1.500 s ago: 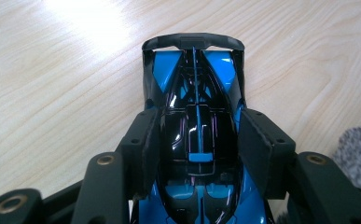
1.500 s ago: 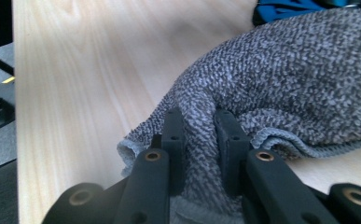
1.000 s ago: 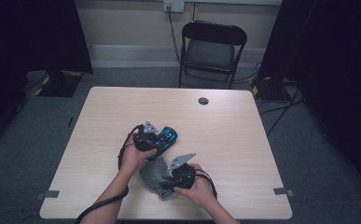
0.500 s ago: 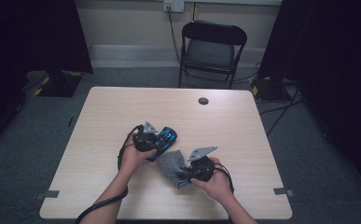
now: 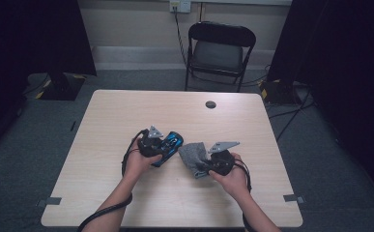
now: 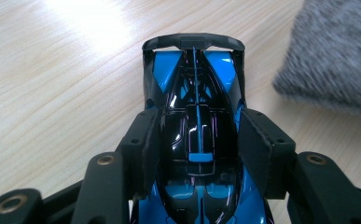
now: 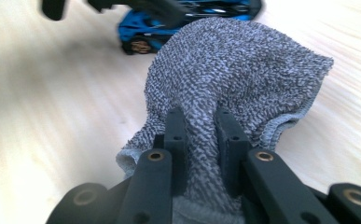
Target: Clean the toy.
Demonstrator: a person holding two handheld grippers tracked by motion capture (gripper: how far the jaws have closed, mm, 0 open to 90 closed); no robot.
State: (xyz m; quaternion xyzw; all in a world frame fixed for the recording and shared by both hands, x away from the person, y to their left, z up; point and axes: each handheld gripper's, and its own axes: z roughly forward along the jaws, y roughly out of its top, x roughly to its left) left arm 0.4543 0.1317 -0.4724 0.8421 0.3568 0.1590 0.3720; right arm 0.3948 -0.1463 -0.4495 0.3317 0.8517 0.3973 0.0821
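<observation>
A blue and black toy car [image 6: 194,116] rests on the wooden table, and my left gripper [image 6: 194,140] is shut on its sides, jaws pressing the body just behind the rear wing. In the high view the toy car [image 5: 171,144] lies at mid table under the left gripper [image 5: 151,142]. My right gripper [image 7: 201,144] is shut on a bunched fold of a grey terry cloth [image 7: 234,70]. The cloth [image 5: 193,155] lies just right of the car in the high view, pinched by the right gripper [image 5: 219,162].
The table [image 5: 126,111] is light wood with a small black round cap [image 5: 210,104] near its far edge. A black folding chair [image 5: 219,50] stands behind the table. Cables trail from both grippers toward the near edge.
My right gripper has carried the grey cloth to the right and a little up, from in front of the left hand to beside the car. The left gripper and car have stayed put.
</observation>
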